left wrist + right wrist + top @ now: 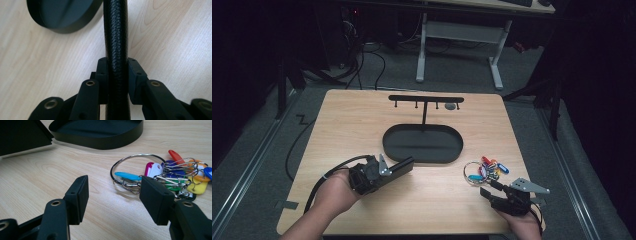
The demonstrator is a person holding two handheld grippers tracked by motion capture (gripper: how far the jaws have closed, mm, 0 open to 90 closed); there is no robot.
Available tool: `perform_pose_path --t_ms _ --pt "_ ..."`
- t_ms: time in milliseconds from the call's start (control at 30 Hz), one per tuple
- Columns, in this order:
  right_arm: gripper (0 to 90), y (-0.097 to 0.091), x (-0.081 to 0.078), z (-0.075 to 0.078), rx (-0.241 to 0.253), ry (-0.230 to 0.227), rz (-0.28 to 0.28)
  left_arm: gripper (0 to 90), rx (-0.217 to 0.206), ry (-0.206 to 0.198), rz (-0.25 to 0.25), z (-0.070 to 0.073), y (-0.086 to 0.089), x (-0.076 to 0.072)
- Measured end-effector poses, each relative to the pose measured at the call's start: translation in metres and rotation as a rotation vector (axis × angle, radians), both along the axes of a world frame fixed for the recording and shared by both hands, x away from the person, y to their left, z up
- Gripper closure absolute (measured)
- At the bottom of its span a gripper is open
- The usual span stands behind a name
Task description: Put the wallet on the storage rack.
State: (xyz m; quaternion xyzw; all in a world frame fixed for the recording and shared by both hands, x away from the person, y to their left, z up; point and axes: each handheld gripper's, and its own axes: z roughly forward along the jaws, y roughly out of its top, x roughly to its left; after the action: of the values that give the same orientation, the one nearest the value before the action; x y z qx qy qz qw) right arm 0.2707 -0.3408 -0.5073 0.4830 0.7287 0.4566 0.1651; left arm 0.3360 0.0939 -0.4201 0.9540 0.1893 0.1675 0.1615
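A flat black case (pixel 401 166) with a leather grain, perhaps a wallet, is held edge-on above the table at the left. My left gripper (pixel 387 170) is shut on it; in the left gripper view both pads press the case's grained edge (pixel 116 37) at the left gripper (pixel 117 68). On the table at the right lies a metal key ring (pixel 484 170) with several coloured tags. My right gripper (pixel 488 188) stands open just short of it, and in the right gripper view the key ring (pixel 160 172) lies beyond the right gripper (pixel 113 187), nothing between the pads.
A black oval tray (pixel 387 145) sits mid-table, with a black T-shaped hook stand (pixel 426 98) rising behind it; a small grey thing (pixel 451 106) hangs from one hook. Bare wood lies between the two hands. The table's front edge runs close under both forearms.
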Motion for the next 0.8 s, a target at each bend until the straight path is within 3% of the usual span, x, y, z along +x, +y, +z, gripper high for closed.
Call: perform_pose_path --t_ms 300,500,800 --pt "41.0 -0.004 -0.004 0.000 -0.004 -0.006 -0.010 74.2 0.001 -0.058 -0.036 0.009 -0.007 0.006" --pt "41.1 -0.009 -0.008 -0.002 -0.002 0.006 -0.024 74.0 -0.031 -0.106 -0.063 0.017 -0.009 0.011" --pt "41.1 -0.010 -0.012 -0.001 -0.001 0.003 -0.033 74.1 -0.014 -0.176 -0.086 0.026 -0.020 0.018"
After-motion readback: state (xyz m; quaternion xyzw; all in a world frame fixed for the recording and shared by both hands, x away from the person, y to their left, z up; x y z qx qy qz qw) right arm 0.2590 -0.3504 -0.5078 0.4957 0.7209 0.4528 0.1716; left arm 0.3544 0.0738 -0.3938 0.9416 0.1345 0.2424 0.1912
